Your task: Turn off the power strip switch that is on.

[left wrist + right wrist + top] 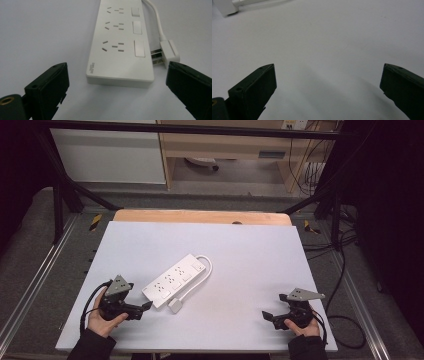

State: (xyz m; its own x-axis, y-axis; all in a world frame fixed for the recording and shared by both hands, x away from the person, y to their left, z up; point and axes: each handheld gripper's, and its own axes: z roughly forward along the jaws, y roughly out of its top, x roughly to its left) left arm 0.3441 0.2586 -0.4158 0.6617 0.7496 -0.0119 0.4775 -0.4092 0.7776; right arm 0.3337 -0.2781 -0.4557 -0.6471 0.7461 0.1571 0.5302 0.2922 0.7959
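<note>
The white tabletop [250, 270] carries one thing near its middle-left: a white power strip [174, 280], lying flat with its sockets and switches up. Its long axis runs on a slant, from the near-left corner up toward the far right. Its white cord [202, 275] leaves the far end, loops round the right side and comes back along the body, ending in a flat white plug [175, 305] that rests on the tabletop just beside the strip's near end, its metal prongs pointing at the strip's side and close to or touching it.

The left tool [146, 306] sits just beside that near end, to its left and a little nearer the person, aimed at it. In the left gripper view the strip's short near edge lies straight ahead between the two black jaws, with the plug in front of the right-hand jaw. The right tool [266, 315] is well apart from the strip, far across the tabletop at the near right, so the left is plainly the nearer one for any reach at the strip or the plug.

Both tools are released: each pair of jaws stands spread wide, grasping nothing and touching nothing that I can see.
</note>
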